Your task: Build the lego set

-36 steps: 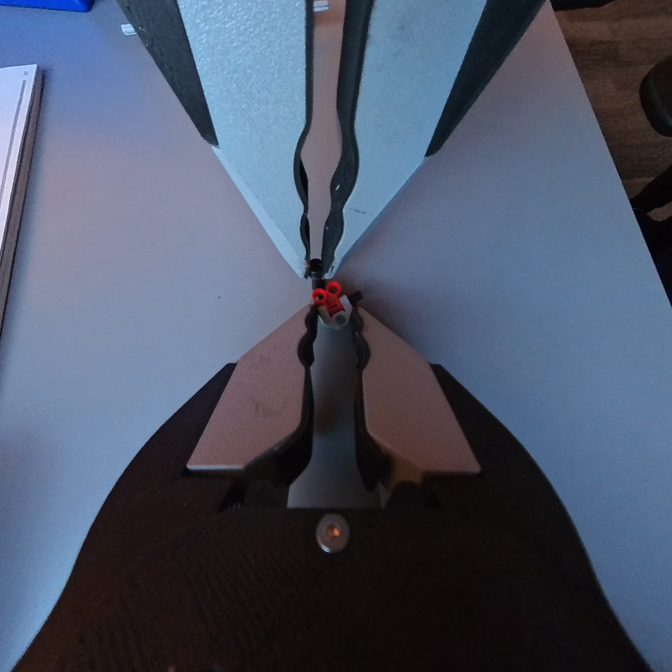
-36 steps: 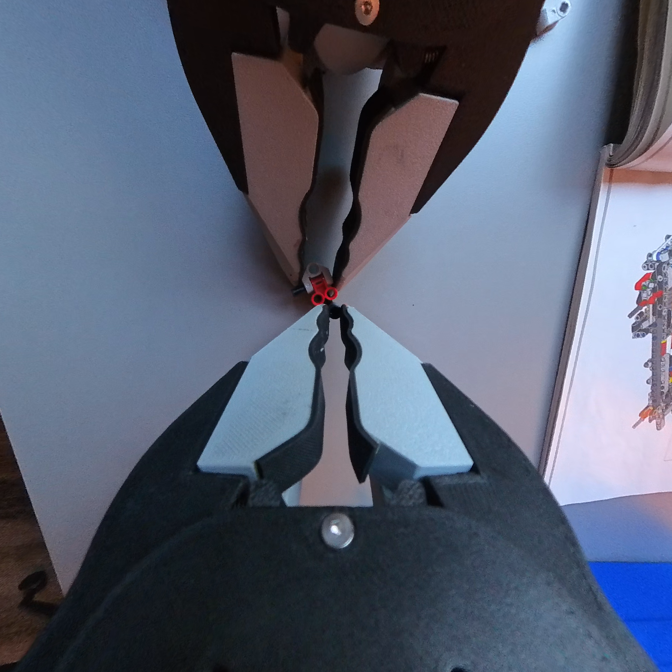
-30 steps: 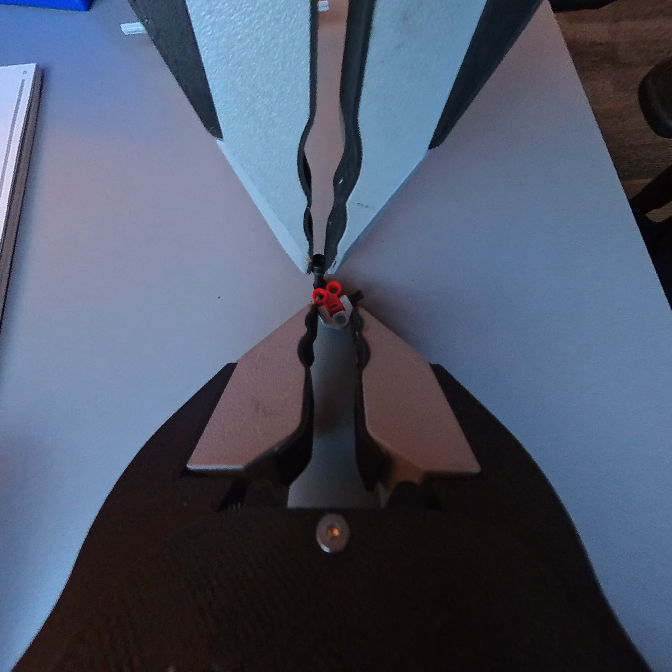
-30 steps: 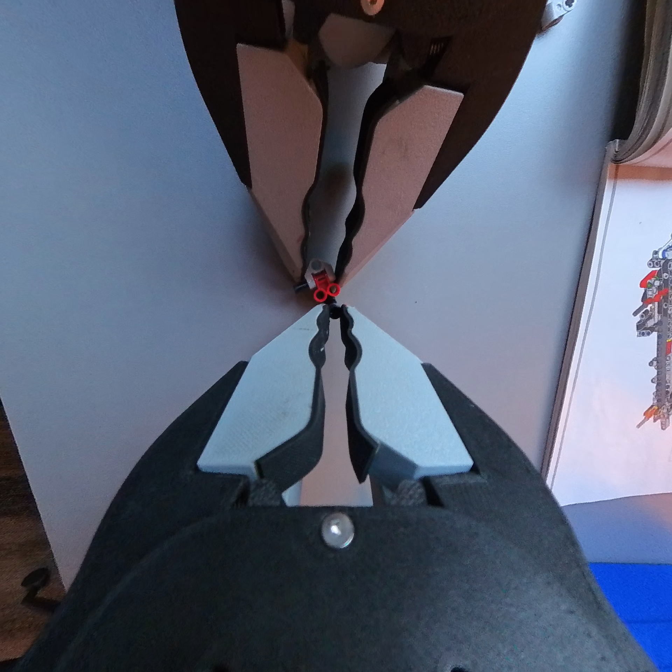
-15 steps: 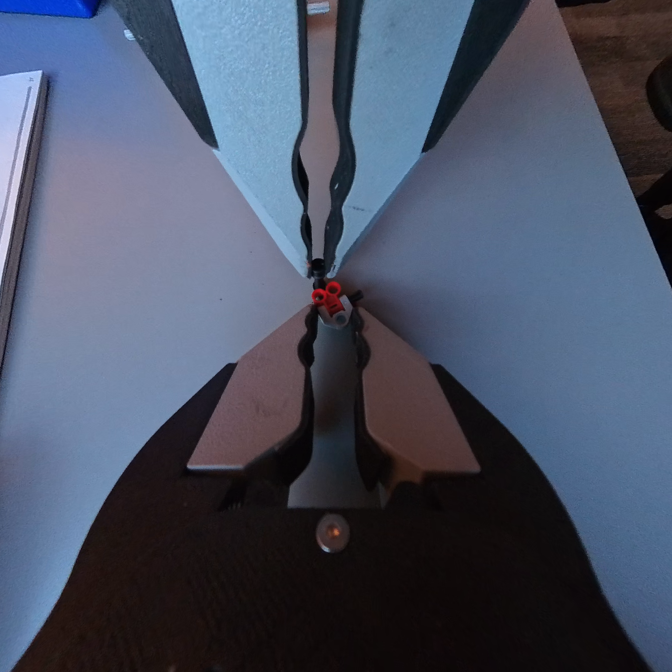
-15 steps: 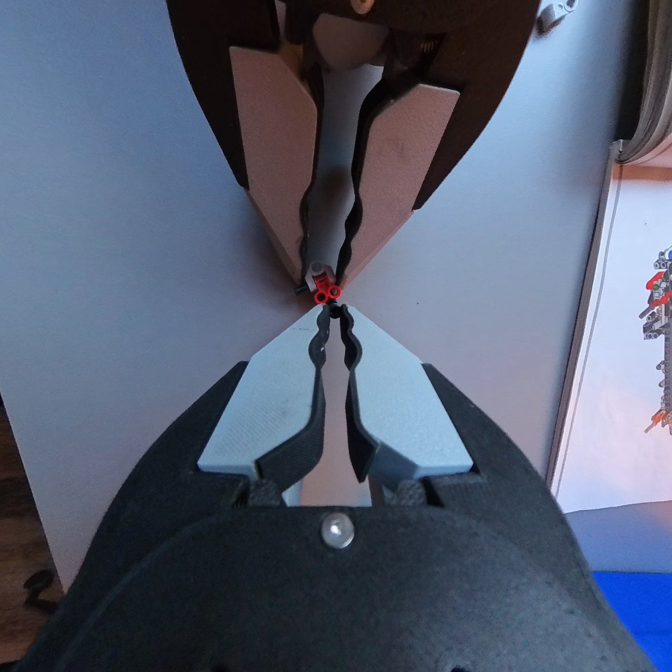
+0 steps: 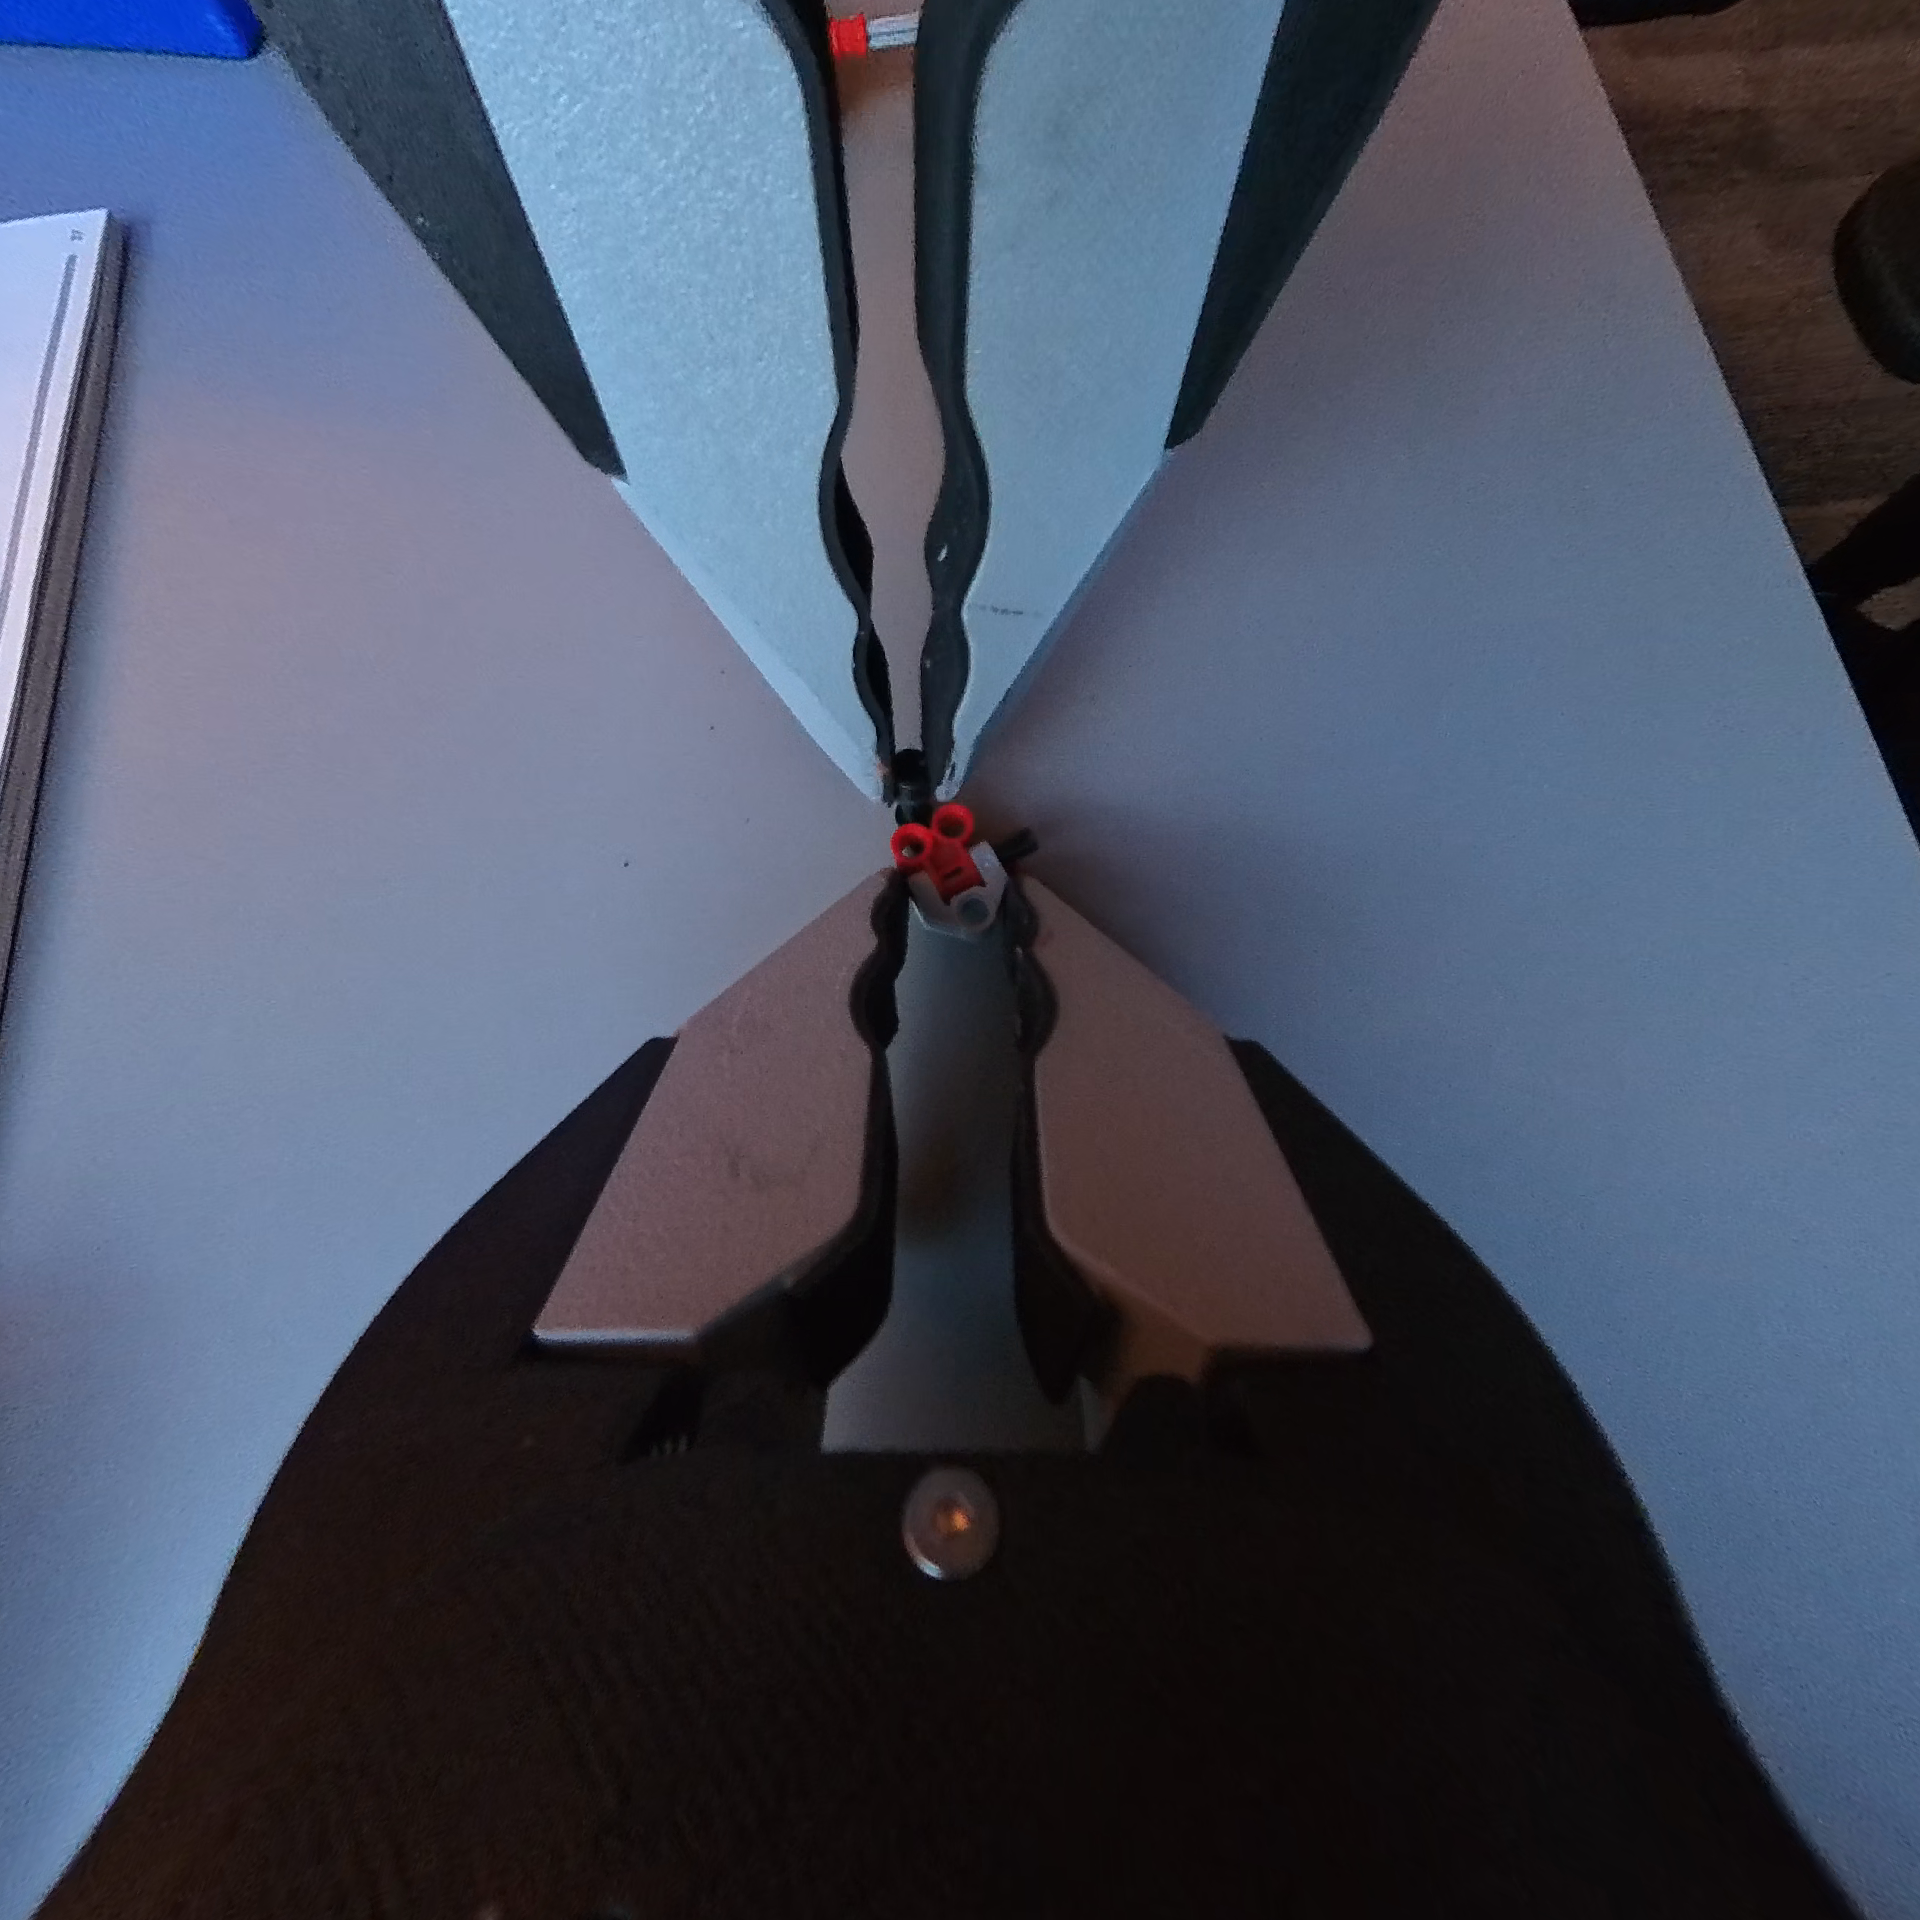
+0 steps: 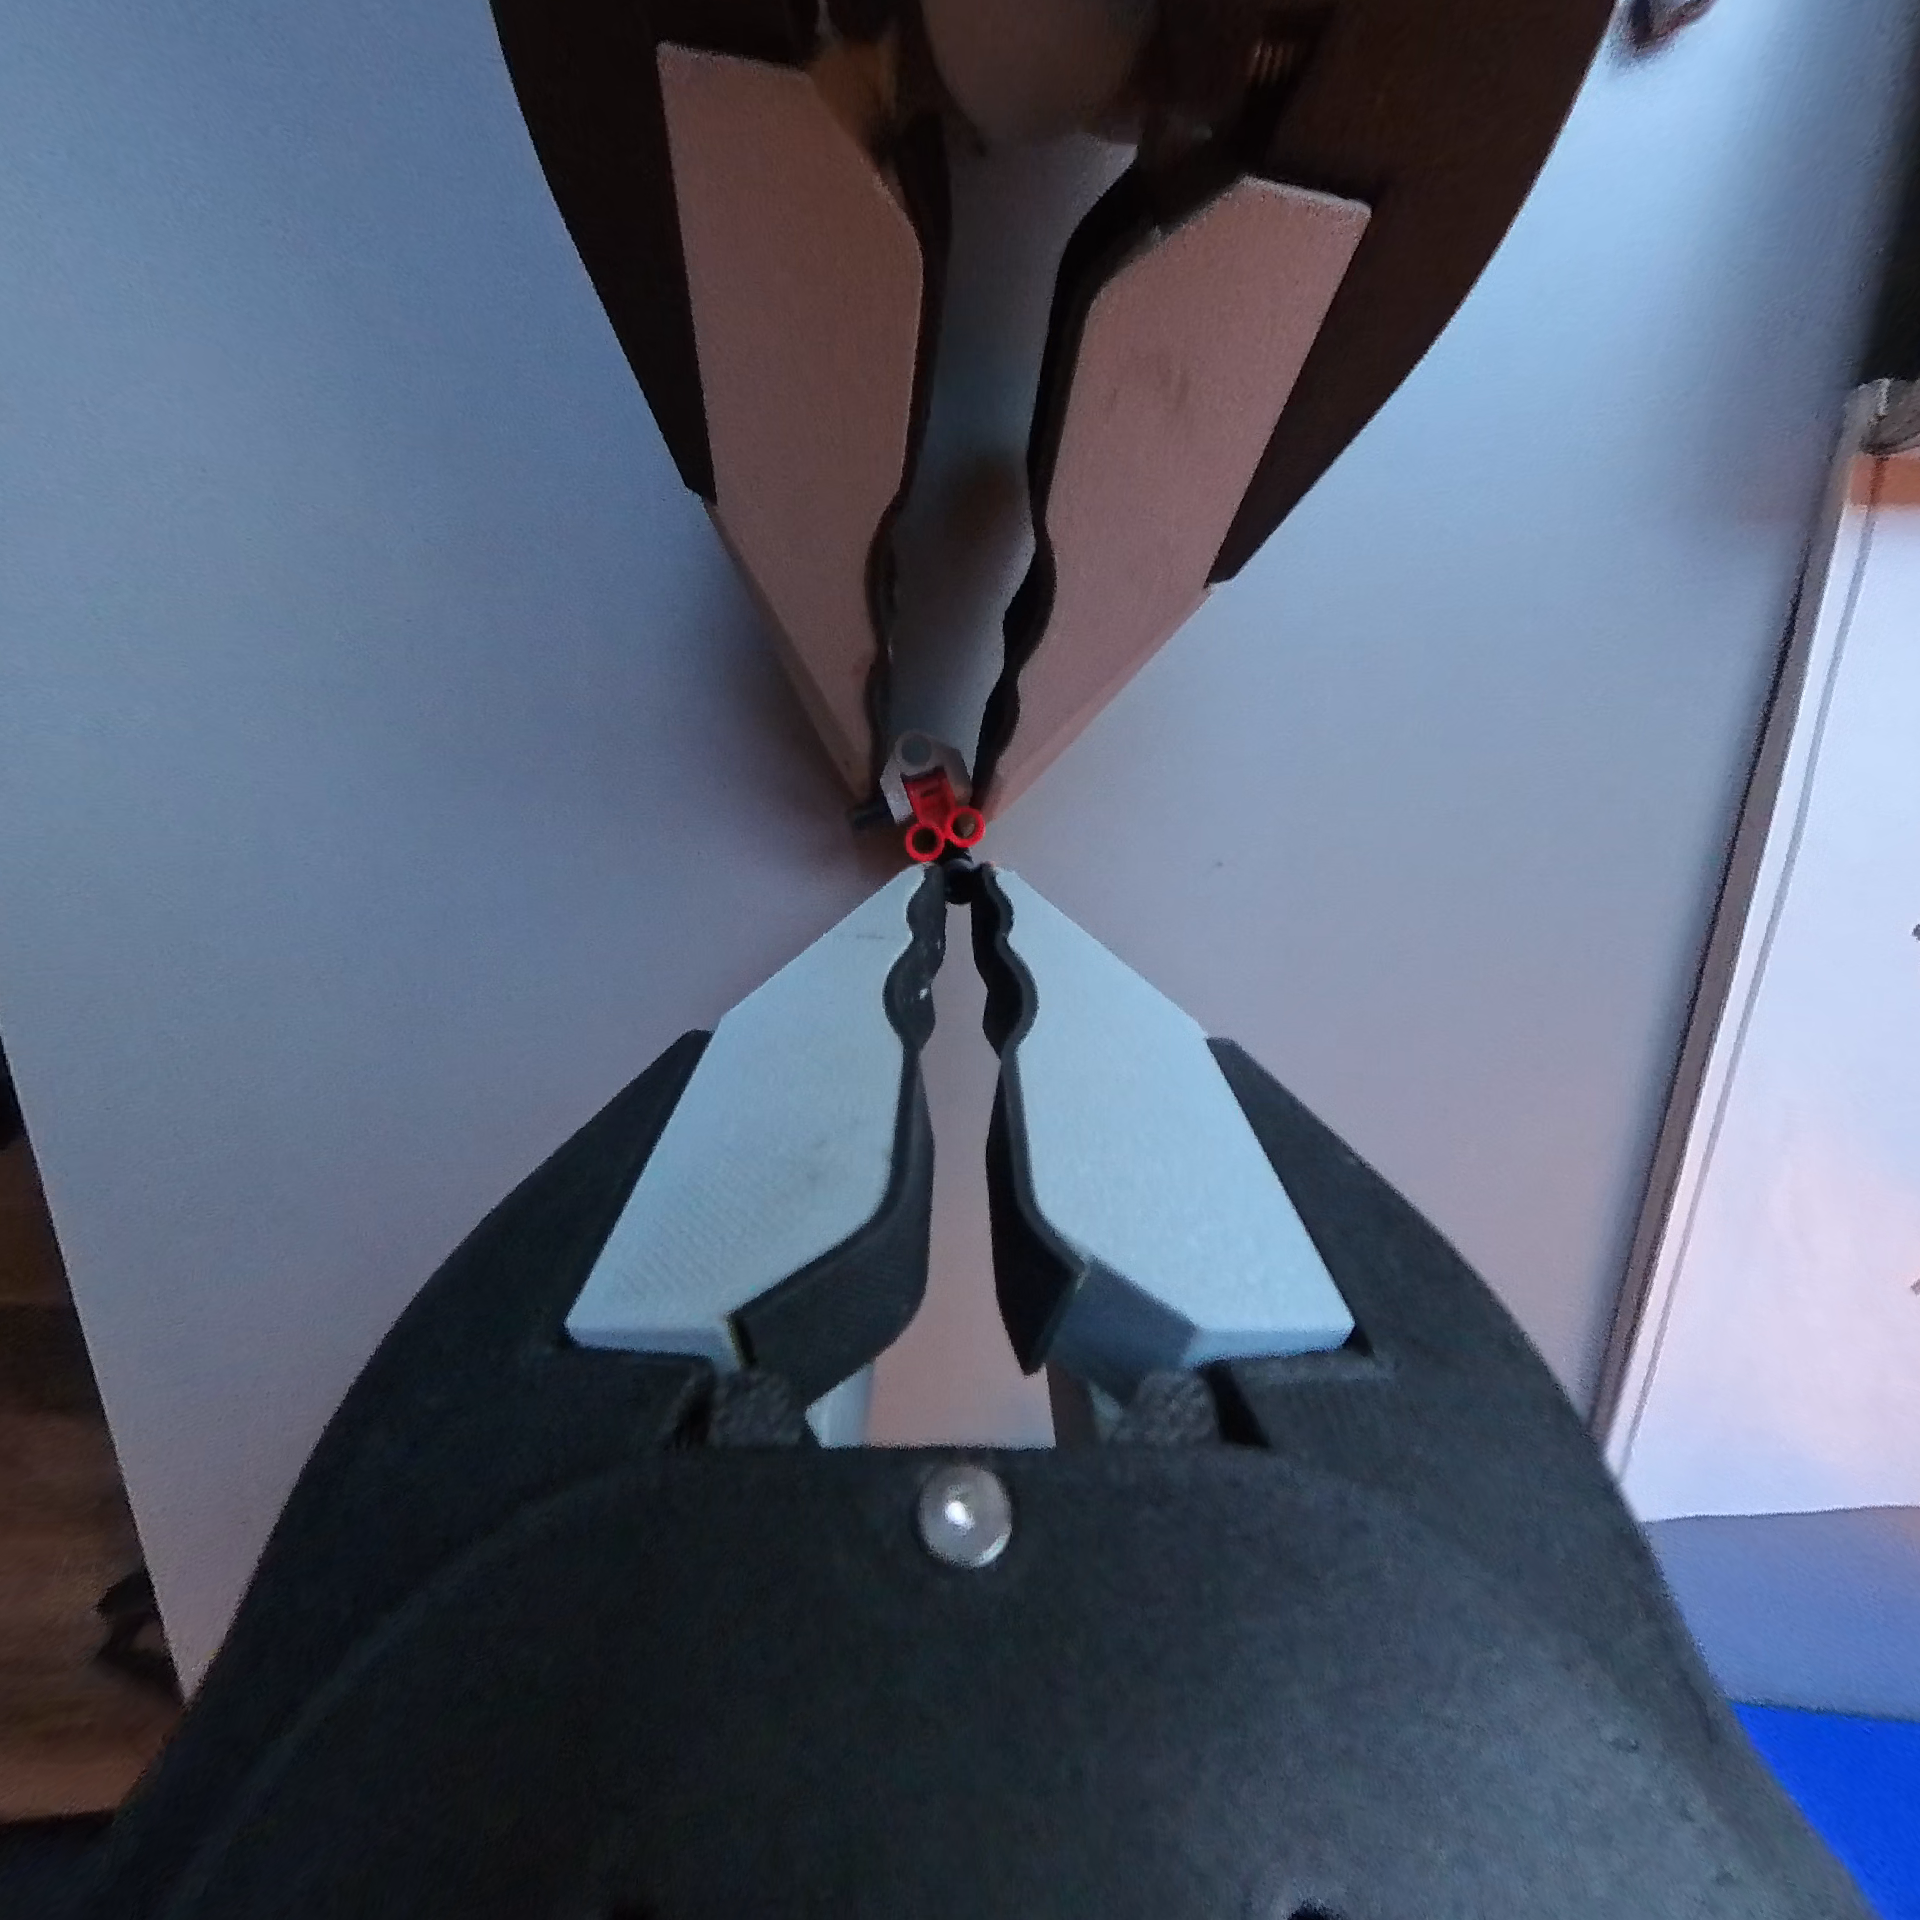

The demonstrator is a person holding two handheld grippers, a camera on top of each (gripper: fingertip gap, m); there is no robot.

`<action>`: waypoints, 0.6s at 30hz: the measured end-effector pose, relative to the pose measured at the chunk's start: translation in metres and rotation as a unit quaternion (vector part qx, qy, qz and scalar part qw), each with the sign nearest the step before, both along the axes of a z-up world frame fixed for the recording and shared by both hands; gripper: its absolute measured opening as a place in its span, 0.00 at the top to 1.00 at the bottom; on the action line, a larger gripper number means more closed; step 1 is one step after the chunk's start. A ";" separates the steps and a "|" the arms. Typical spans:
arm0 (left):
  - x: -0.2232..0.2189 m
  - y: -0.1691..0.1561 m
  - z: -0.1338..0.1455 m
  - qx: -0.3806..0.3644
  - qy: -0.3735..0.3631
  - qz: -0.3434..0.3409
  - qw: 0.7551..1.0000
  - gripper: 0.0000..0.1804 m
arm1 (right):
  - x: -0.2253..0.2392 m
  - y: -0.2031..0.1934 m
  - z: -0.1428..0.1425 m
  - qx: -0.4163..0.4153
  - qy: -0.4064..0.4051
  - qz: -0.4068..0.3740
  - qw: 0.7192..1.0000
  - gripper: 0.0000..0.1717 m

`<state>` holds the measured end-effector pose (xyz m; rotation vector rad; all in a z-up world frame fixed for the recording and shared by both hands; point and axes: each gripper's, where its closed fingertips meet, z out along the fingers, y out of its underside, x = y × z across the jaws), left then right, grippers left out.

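Red and grey brick assembly (image 7: pixel 951 878) sits at the tips of our left gripper (image 7: pixel 956 904), its two red rings pointing forward. The left jaws are narrowed around the grey block, and the dark pads (image 7: pixel 881 940) seem to press on its sides, with a black pin stub (image 7: pixel 1020 844) poking out on one side. In the right wrist view the same assembly (image 8: pixel 928 800) hangs at the far gripper's tips, above the pale table (image 8: pixel 364 623).

Facing it nose to nose, our right gripper (image 8: pixel 961 883) has its pale blue fingers nearly together, pinching a small black pin (image 8: pixel 958 878) at the very tips; the pin's free end lies just at the red rings, and we cannot tell whether it has entered either. The left view shows that pin (image 7: pixel 912 774) between the blue tips.

Farther out lie a white booklet (image 7: pixel 47 416) at the table's left edge, a blue tray (image 7: pixel 125 19) in the corner, and a small red and grey piece (image 7: pixel 871 36) beyond the blue fingers.
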<state>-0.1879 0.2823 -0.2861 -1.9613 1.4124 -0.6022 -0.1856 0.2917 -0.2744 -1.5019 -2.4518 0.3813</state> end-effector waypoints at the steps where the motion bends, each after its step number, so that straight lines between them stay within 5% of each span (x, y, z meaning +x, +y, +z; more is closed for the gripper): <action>1: 0.000 0.000 0.000 -0.001 0.000 0.000 1.000 0.91 | -0.001 0.000 0.000 0.002 0.004 0.000 1.000 0.98; 10: 0.000 0.000 0.000 -0.004 0.001 -0.001 1.000 0.91 | -0.001 0.000 -0.001 -0.023 -0.002 -0.006 1.000 0.98; 16: -0.001 0.000 0.002 -0.010 -0.009 0.005 1.000 0.91 | -0.004 -0.001 0.001 -0.100 0.039 -0.086 0.991 0.98; 18: -0.002 0.001 0.009 -0.026 -0.040 0.011 0.999 0.91 | -0.008 -0.003 0.014 -0.118 0.095 -0.089 0.984 0.89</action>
